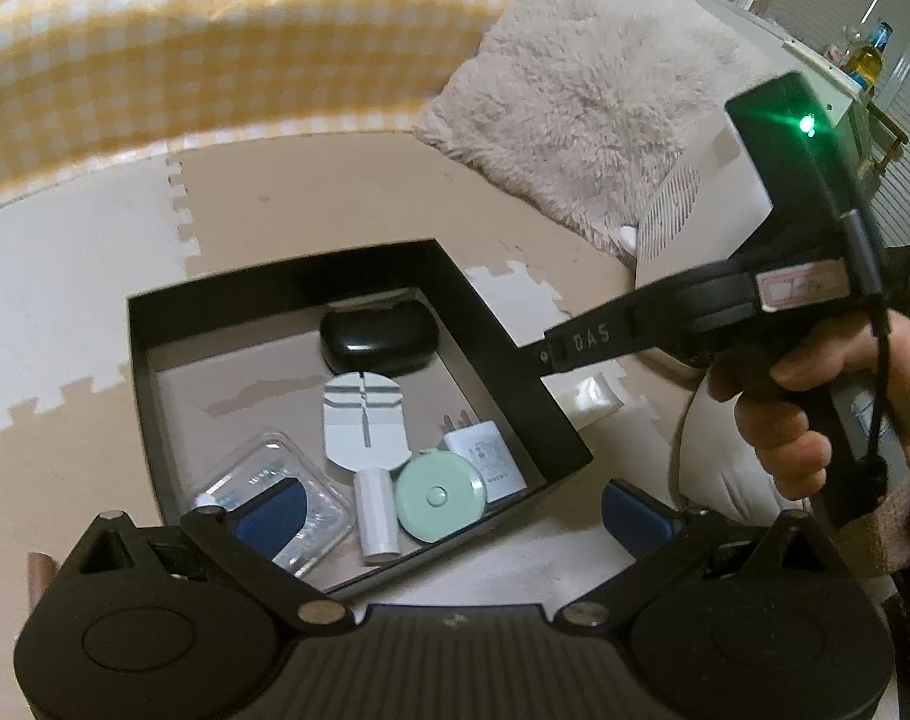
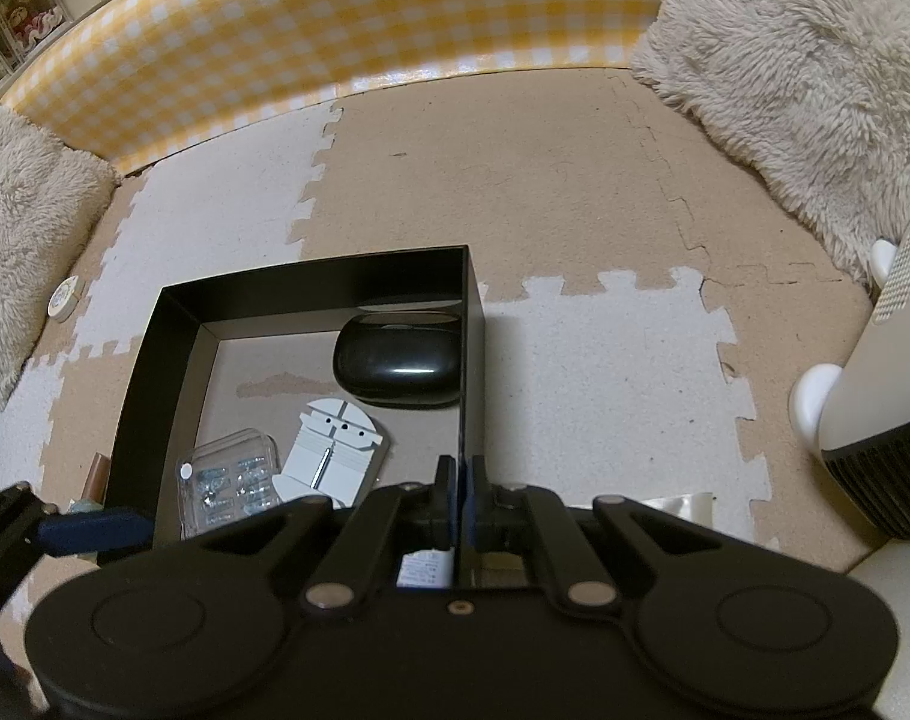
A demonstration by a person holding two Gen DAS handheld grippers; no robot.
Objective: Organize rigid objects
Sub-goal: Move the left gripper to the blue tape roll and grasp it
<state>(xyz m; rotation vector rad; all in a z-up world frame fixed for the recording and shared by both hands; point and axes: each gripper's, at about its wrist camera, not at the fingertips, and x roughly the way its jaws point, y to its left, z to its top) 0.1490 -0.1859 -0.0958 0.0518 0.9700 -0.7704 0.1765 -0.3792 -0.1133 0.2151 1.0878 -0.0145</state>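
- Black box (image 1: 503, 360), open-topped, on the foam floor mat (image 1: 311, 204); its near wall is cut off behind the left gripper's body.
- Left gripper (image 1: 455, 510): jaws spread wide, nothing between them; blue pads hang above the near end of the box, one over the clear case, the other outside the box wall.
- Right gripper (image 2: 462, 489): jaws pressed narrow, clamped on the box's right wall at its near end. A hand (image 1: 827, 408) grips its handle.
- Black oval case (image 1: 378, 333): far right corner of the box, long axis across the box.
- White flat tool (image 1: 359, 420): middle of the box, long axis running 12 to 6 o'clock, rounded end far.
- Clear plastic case (image 1: 275, 492): near left, partly hidden by a blue pad; contents hard to make out.
- White cylinder (image 1: 378, 516): near edge, long axis 12 to 6.
- Green round disc (image 1: 440, 495): touching the cylinder at its 3 o'clock.
- White plug adapter (image 1: 485, 456): prongs pointing toward 11 o'clock; nearly hidden in the right wrist view.
- Fluffy cushion (image 1: 581, 120): at 1 o'clock, beyond the box.
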